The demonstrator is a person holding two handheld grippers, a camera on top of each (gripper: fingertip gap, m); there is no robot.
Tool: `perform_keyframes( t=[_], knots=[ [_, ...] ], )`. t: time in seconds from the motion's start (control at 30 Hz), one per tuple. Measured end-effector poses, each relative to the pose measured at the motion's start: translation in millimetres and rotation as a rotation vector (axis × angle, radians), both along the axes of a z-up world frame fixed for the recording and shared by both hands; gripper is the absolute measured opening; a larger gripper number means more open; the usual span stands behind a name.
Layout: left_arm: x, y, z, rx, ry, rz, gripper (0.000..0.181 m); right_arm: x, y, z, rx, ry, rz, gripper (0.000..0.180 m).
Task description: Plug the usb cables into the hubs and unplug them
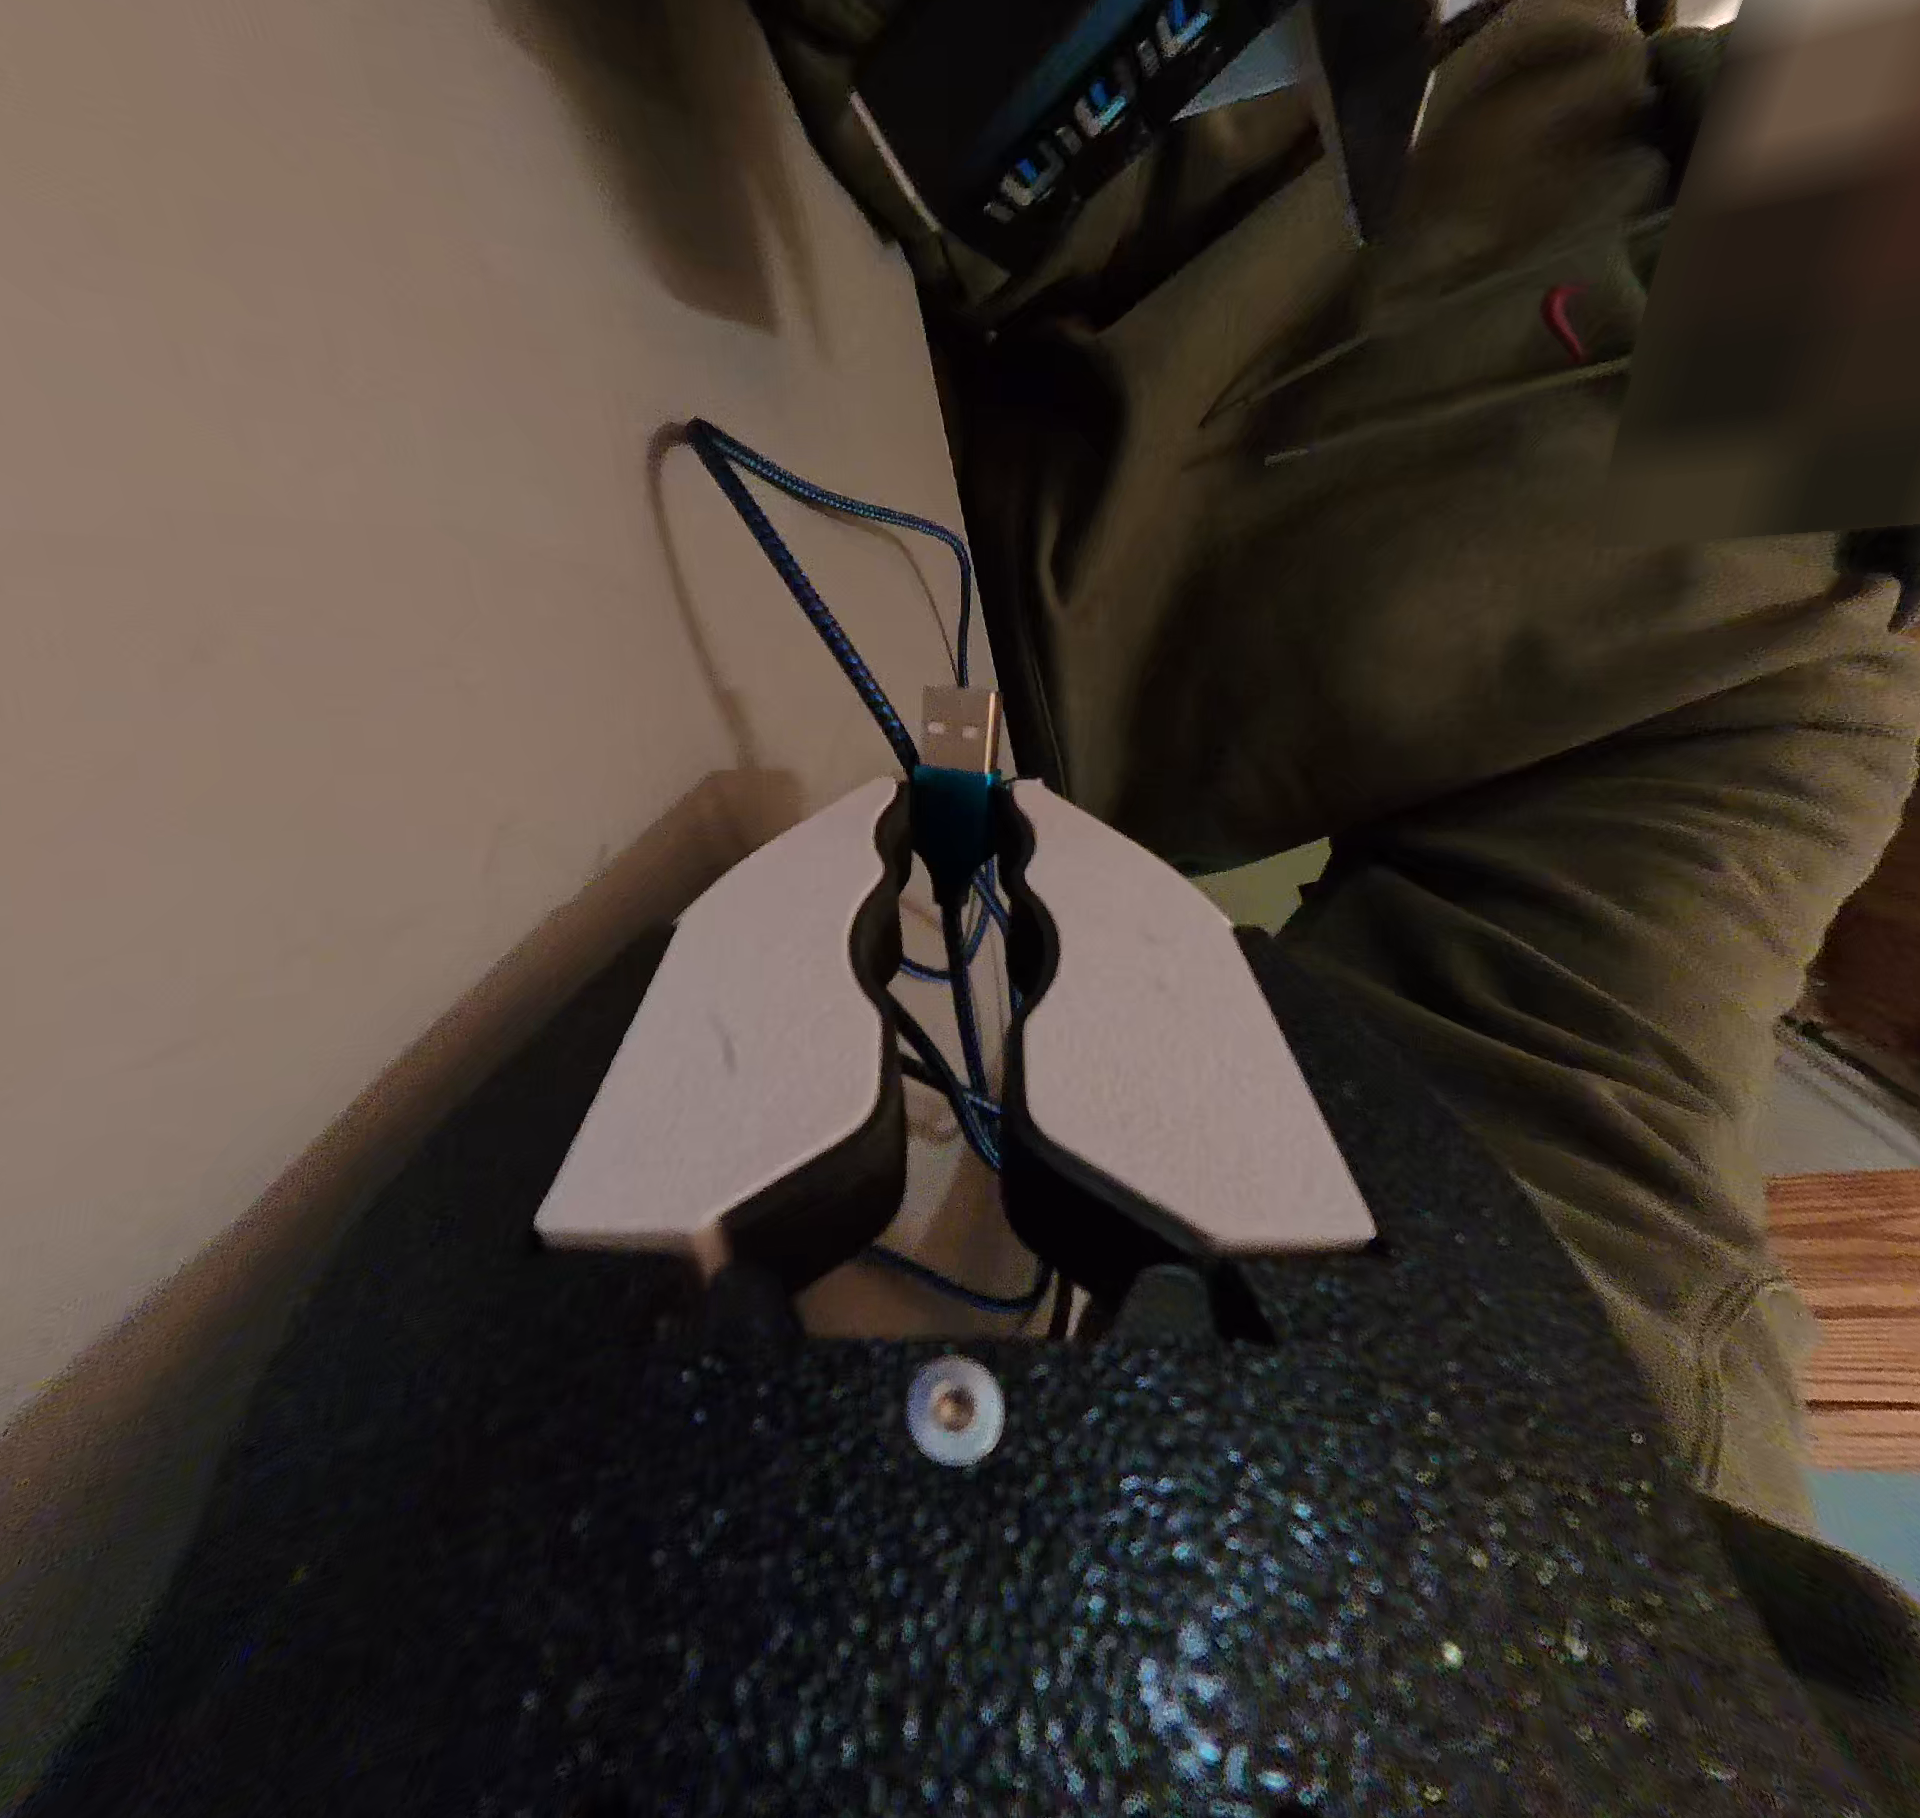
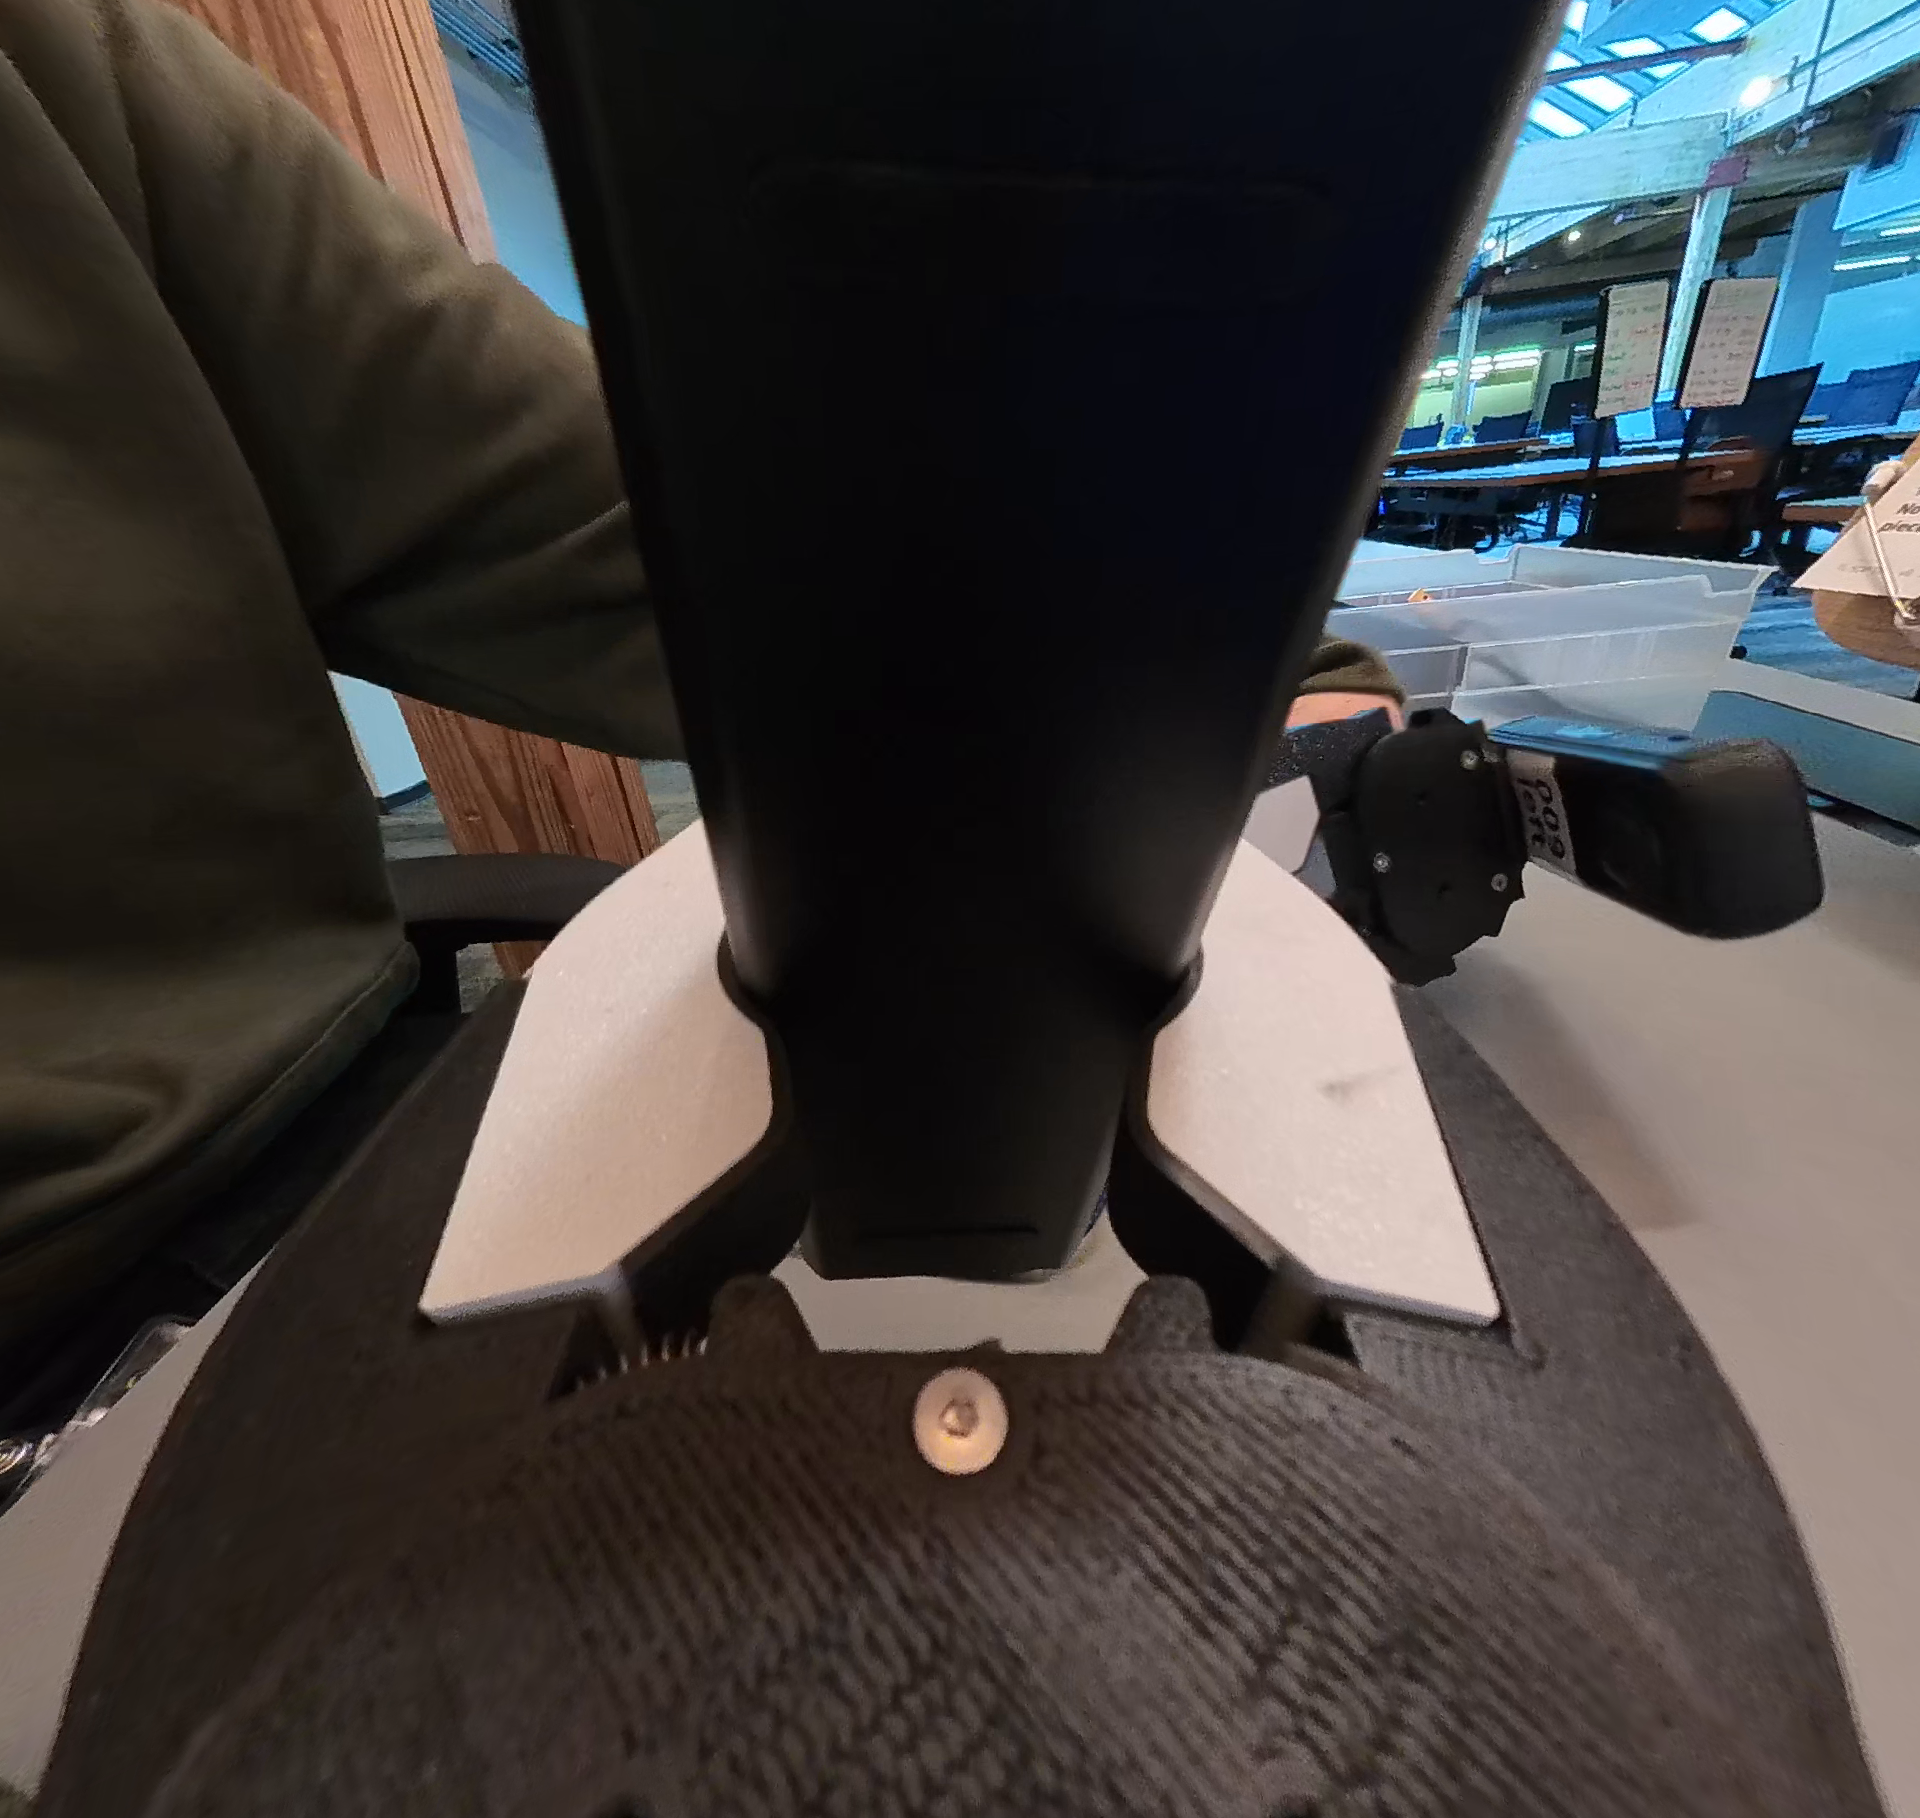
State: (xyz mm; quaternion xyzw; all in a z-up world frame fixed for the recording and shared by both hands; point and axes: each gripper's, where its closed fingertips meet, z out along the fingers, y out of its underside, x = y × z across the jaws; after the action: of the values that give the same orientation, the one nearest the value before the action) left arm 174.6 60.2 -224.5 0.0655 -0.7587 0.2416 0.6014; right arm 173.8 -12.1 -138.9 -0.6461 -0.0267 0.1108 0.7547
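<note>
Between left gripper [image 1: 954, 812] fingertips: USB-A plug [image 1: 962, 729] clamped, contacts forward for insertion; right gripper [image 2: 961, 979] clamps black hub [image 2: 966, 521] steady

We see red logo [image 1: 1569, 322] on olive jacket [image 1: 1351, 521]; white label [image 2: 1546, 821] on left gripper's camera mount; handwritten boards [image 2: 1683, 345] far back; paper tag [image 2: 1870, 532] at right edge.

Blue-black braided cable [image 1: 821, 625], teal plug housing [image 1: 951, 812], black hub [image 2: 987, 521]
</note>
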Motion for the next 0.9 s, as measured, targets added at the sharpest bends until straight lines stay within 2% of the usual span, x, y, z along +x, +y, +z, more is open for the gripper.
perform_keyframes(
  t=[0.1,0.23,0.37,0.47,0.5,0.57,0.73,0.9],
  knots=[
    [3,-8,1,-0.01,-0.094,0.036,0.014,1,0,0,0.0,0.006,-0.005,0.073],
    [16,-14,-1,0.057,-0.479,0.076,0.014,4,1,0,-0.006,0.019,-0.02,0.073],
    [33,-15,19,0.162,-0.977,0.145,0.014,6,3,-2,-0.023,0.014,-0.039,0.073],
    [39,-14,42,0.247,-1.231,0.271,0.014,8,7,-5,-0.051,0.011,-0.06,0.073],
    [36,-13,48,0.243,-1.293,0.28,0.014,9,8,-6,-0.061,0.004,-0.074,0.077],
    [31,-12,55,0.256,-1.427,0.32,0.014,10,10,-8,-0.077,-0.013,-0.099,0.073],
    [12,-12,56,0.337,-1.645,0.374,0.014,6,15,-13,-0.111,-0.068,-0.1,0.073],
    [-1,-35,55,0.324,-1.598,0.485,0.014,-1,12,-10,-0.087,-0.09,-0.058,0.073]
  ],
)
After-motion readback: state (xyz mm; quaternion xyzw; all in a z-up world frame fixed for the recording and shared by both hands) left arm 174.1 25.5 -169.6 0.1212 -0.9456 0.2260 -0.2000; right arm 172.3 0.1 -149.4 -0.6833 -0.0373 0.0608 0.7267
